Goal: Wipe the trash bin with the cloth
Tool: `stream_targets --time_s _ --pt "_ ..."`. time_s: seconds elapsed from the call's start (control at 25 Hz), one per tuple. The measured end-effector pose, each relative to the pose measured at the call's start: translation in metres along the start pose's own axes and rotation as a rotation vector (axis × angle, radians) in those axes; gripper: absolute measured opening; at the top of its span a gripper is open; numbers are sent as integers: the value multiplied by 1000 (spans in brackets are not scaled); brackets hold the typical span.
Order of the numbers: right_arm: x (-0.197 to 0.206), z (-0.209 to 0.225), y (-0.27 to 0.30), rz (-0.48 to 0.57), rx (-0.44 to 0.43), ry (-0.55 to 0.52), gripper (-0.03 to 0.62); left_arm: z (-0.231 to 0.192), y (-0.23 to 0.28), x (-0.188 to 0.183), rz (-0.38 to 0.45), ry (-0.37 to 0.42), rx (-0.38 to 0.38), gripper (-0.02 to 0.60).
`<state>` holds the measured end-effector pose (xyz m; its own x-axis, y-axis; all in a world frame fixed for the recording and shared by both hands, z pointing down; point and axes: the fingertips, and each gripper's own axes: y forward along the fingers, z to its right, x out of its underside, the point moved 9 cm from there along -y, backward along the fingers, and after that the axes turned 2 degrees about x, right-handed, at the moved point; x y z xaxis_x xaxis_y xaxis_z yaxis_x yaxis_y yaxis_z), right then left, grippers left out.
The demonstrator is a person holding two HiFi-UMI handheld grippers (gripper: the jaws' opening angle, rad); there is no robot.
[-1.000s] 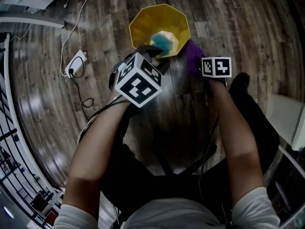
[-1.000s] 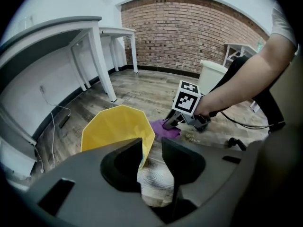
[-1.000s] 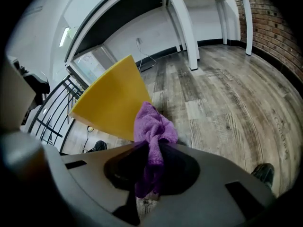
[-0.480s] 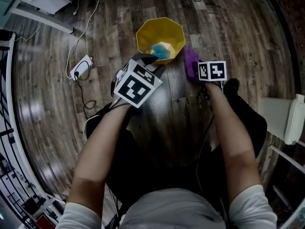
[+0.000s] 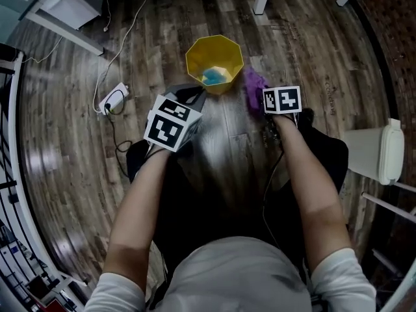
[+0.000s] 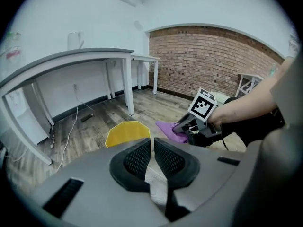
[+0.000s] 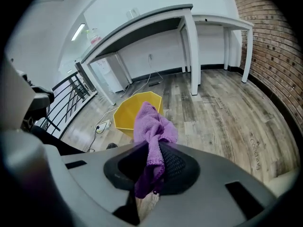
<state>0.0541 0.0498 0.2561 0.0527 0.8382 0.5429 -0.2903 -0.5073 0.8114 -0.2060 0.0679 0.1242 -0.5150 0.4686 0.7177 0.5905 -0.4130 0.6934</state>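
Cloth (image 7: 154,126), purple and knitted, is clamped in my right claw (image 7: 150,150), bunched above the pads with a tail hanging below them. My left claw (image 6: 152,148) has just been closing and is narrow now, its pads drawn almost together with nothing between them. I have both claws held up over the wooden floor (image 5: 305,38), side by side and apart from each other. Just ahead, the yellow trash bin (image 5: 195,52) stands upright on the floor with its top open and something blue (image 5: 214,77) lying in its bottom. From the head view the cloth sits just to the bin's right. Left of the bin, a white power strip (image 5: 114,98) lies among cables. Farther off are white-legged desks (image 7: 189,27) and a brick wall (image 6: 222,60).
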Motion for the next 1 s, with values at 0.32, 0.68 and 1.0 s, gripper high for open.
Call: stream_targets --time_s 0.32,0.68,1.0 --pt "-8 -18 -36 48 18 -19 71 8 -34 0 135 -151 29 5" --pt "-25 -34 -73 126 16 -10 71 27 -57 0 129 -139 15 5" --pt "-25 -50 -103 193 18 2 71 34 -74 10 152 -173 17 5"
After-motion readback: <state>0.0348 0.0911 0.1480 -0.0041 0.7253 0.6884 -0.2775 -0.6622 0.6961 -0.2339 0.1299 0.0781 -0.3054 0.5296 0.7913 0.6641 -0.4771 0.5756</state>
